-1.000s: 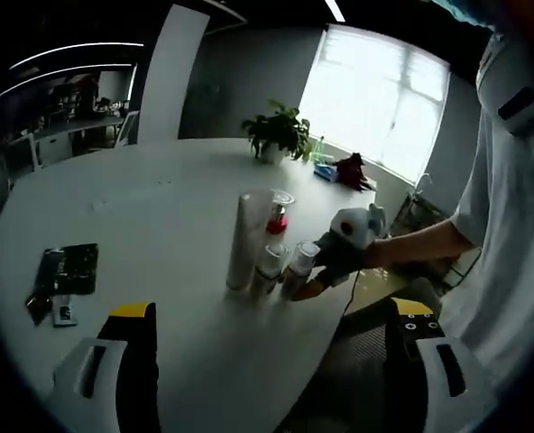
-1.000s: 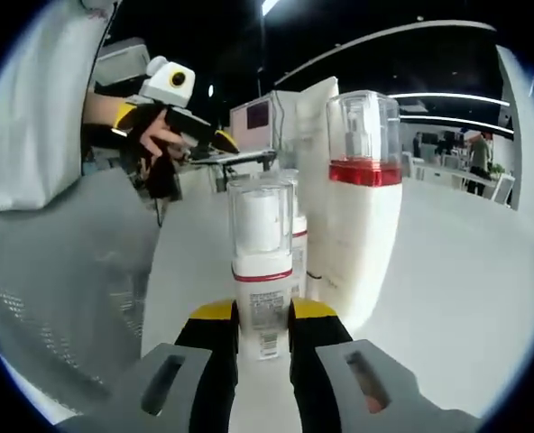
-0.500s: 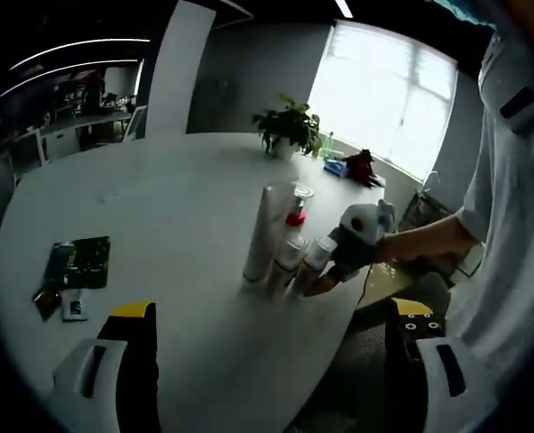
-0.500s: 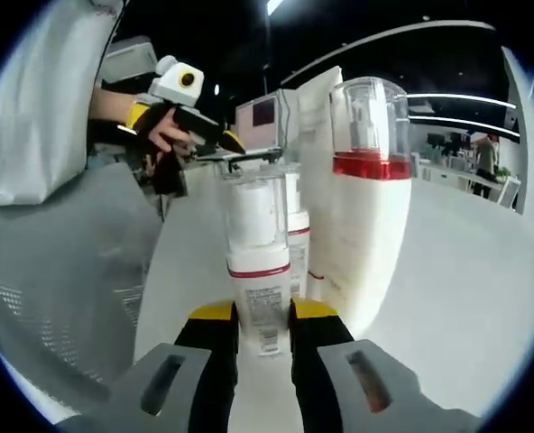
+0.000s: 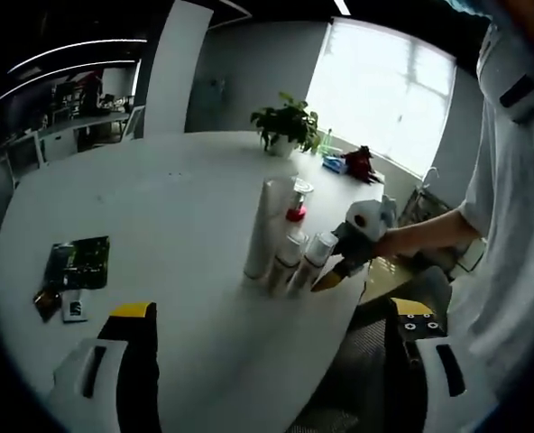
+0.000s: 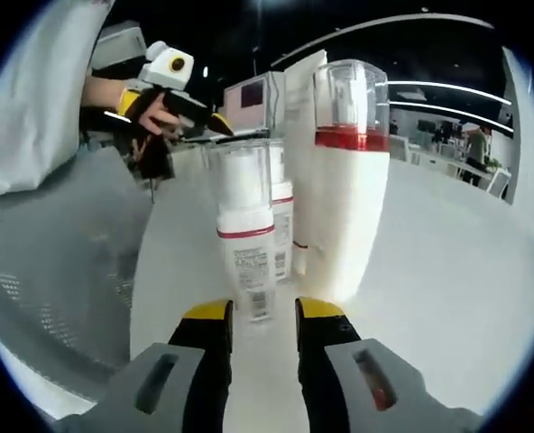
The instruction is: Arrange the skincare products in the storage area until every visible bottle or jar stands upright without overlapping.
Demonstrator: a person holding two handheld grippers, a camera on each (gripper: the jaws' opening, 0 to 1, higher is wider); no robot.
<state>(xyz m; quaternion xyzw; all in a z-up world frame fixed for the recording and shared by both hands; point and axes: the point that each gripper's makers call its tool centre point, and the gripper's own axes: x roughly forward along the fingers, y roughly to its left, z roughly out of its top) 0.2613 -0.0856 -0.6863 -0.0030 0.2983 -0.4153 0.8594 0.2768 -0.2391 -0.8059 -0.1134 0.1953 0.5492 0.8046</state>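
The left gripper view looks from well back across the white table (image 5: 159,207) toward the window, while the right gripper view sits low and close, both sharing the standing bottles (image 5: 285,248) (image 6: 249,225).

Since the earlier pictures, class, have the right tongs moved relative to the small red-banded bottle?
Yes. The right tongs have opened and backed away from the small red-banded bottle, which stands free beside the tall red-collared bottle.

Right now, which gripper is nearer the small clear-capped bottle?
Right. The right gripper sits just before the small clear-capped bottle, fingers open; the left gripper is well back across the table.
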